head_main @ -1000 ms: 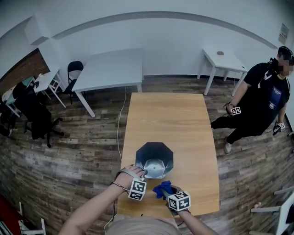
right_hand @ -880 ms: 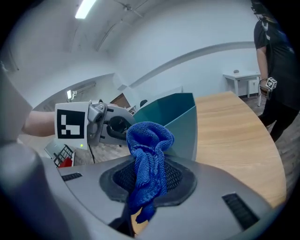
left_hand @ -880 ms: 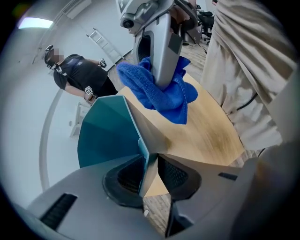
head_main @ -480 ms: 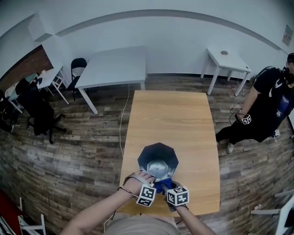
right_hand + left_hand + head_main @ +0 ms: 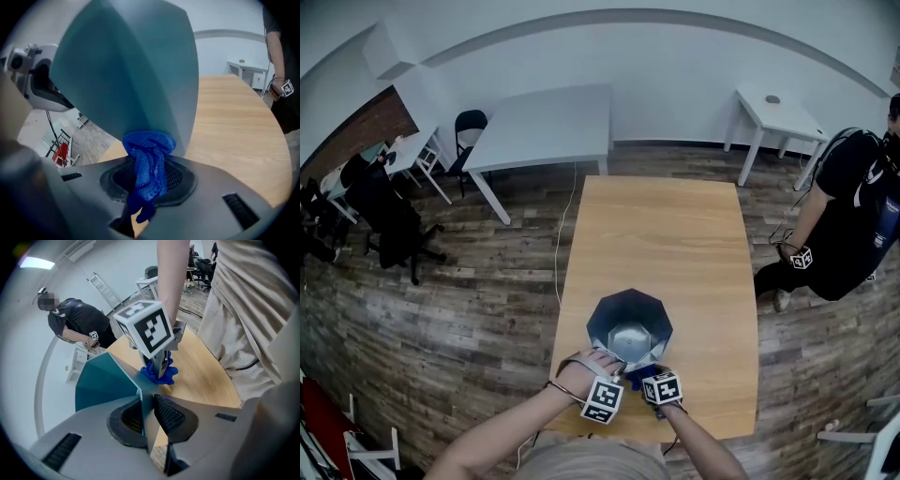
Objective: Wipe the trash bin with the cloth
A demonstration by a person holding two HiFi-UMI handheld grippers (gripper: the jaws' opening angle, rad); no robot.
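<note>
The dark octagonal trash bin (image 5: 630, 323) stands open-topped at the near end of the wooden table (image 5: 675, 234). My left gripper (image 5: 615, 362) sits on its near rim; its jaws have just been closing, and in the left gripper view (image 5: 147, 401) they are shut on the bin's thin wall (image 5: 105, 380). My right gripper (image 5: 650, 374) is just to the right, shut on the blue cloth (image 5: 150, 154). The cloth's bunched end presses against the bin's outer side (image 5: 131, 70), low near the tabletop (image 5: 159, 373).
A person in dark clothes (image 5: 853, 216) stands to the right of the table. White tables (image 5: 544, 127) (image 5: 778, 112) stand along the far wall, and office chairs (image 5: 389, 225) at the left. A cable (image 5: 562, 234) hangs beside the table's left edge.
My left gripper slid right onto the bin's near rim and closed on it. My right gripper came down and in with the cloth, from beside the bin to against its side.
</note>
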